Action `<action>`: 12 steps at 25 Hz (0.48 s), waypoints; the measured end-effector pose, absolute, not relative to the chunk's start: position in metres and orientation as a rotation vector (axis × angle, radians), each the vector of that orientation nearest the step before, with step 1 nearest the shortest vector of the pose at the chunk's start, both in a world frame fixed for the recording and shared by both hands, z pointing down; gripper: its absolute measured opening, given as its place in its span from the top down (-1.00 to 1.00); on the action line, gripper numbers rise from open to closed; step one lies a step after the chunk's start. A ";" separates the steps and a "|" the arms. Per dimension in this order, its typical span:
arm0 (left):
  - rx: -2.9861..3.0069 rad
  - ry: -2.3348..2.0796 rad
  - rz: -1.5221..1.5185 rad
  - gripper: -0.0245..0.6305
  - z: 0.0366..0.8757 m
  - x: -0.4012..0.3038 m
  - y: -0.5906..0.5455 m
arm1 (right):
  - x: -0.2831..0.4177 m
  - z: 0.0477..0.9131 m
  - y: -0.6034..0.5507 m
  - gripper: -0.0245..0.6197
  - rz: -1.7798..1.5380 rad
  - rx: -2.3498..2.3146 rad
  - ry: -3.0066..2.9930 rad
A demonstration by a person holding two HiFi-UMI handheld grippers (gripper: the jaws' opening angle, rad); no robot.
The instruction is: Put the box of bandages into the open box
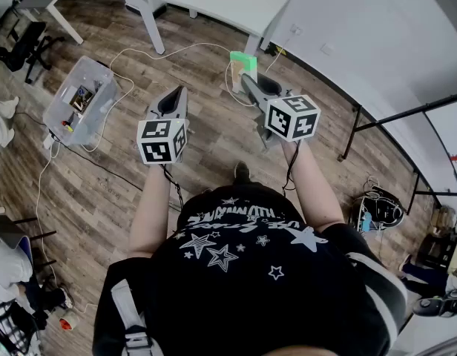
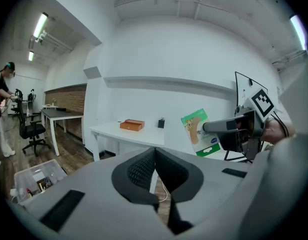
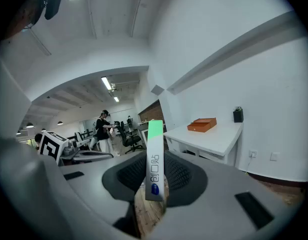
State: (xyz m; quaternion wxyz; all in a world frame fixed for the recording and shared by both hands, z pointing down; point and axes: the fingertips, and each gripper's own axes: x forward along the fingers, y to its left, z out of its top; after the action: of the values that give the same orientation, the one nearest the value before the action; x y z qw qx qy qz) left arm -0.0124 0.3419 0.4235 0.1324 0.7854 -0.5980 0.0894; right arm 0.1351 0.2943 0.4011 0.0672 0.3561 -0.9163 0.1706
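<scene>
My right gripper (image 3: 156, 196) pinches the box of bandages (image 3: 154, 154) edge-on; left gripper (image 2: 155, 171) closed, empty. That thin hold may pivot loose before reaching the open box (image 3: 203, 125), mid-right.

Black star-print T-shirt (image 1: 251, 273), grey left tool (image 1: 173, 95), right tool (image 1: 245, 80), black-and-white marker cubes (image 1: 162, 141)

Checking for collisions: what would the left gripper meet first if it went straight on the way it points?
Most likely the white table: the left gripper, jaws shut and empty, points at its front edge, nothing nearer in view. Depth is unclear.
</scene>
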 end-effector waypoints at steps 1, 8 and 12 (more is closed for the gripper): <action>2.278 -1.733 0.258 0.87 0.424 -0.014 0.346 | 0.134 0.401 0.298 0.58 0.513 1.073 -2.762; 2.266 -1.719 0.251 0.87 0.427 -0.027 0.360 | 0.123 0.405 0.314 0.58 0.540 1.086 -2.758; 2.268 -1.697 0.249 0.87 0.429 -0.031 0.367 | 0.118 0.411 0.322 0.58 0.555 1.085 -2.747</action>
State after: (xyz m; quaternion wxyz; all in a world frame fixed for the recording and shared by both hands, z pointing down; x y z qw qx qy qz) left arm -0.0314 0.3670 0.4289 0.1486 0.7888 -0.5901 0.0865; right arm 0.1175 0.3225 0.4106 0.0683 0.3603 -0.9119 0.1842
